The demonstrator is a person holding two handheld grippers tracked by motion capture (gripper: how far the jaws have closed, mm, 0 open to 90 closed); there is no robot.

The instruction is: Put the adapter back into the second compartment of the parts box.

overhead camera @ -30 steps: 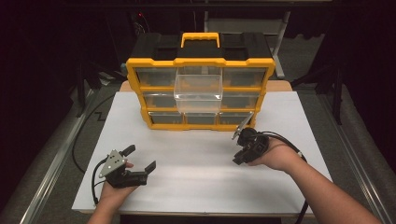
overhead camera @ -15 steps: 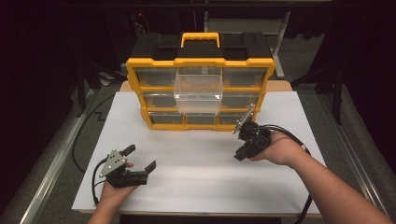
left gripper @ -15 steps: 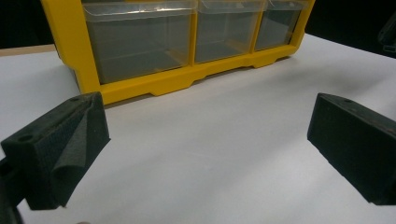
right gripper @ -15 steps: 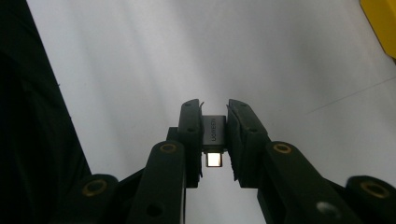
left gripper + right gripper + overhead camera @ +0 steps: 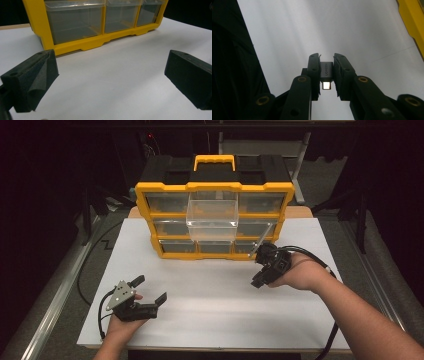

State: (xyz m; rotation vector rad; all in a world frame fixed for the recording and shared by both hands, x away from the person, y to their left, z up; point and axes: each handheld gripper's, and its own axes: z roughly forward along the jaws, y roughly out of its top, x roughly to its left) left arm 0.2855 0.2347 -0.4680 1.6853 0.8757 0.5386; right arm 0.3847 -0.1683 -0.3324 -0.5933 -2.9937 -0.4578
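A white table top (image 5: 215,295) carries the scene, its pale wooden edge showing behind at the far side. A yellow and black drawer organiser (image 5: 214,217) stands directly on the far middle of the sheet, its front facing the person, its base flat on the white surface. One clear drawer (image 5: 212,215) juts out from its middle column, hanging above the table without touching it.

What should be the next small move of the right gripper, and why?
Probably carry the small adapter, clamped in the right gripper, up toward the pulled-out clear drawer of the yellow organizer. That drawer stands open, and the left gripper rests open on the table.
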